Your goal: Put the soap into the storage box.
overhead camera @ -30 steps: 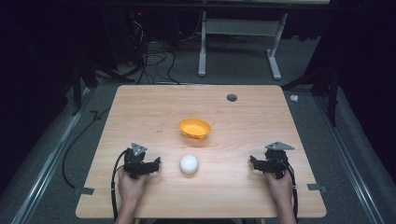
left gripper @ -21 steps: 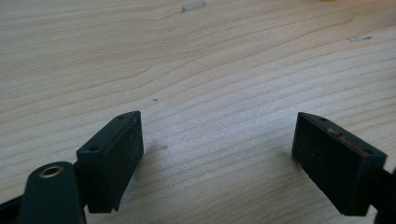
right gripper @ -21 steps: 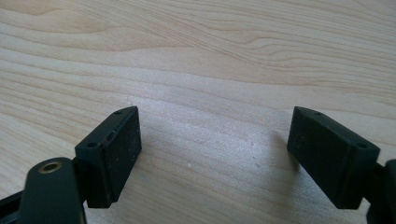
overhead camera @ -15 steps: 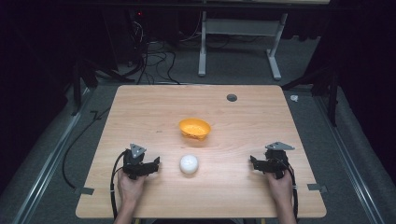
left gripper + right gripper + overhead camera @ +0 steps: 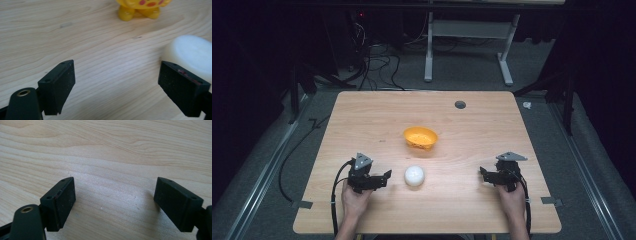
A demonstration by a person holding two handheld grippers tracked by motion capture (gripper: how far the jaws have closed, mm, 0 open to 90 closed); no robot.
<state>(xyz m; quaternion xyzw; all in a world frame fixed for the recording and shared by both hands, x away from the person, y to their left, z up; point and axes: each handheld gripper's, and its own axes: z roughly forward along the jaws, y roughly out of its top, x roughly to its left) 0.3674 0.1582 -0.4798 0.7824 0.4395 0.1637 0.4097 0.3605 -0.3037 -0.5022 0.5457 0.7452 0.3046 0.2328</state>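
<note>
My left gripper (image 5: 384,176) and right gripper (image 5: 482,175) fingers both released, resting on worktop (image 5: 362,120); white ball (image 5: 414,175), yellow toy (image 5: 420,137) untouched, nothing begun

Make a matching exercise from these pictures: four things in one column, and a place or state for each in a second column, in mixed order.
Things:
1. yellow toy
2. white ball
3. left gripper
4. hole

Places or states:
a. far part of the table, right of middle
b. open, holding nothing
c. middle of the table
d. just right of the left gripper

Pairs: 1-c, 2-d, 3-b, 4-a
</note>
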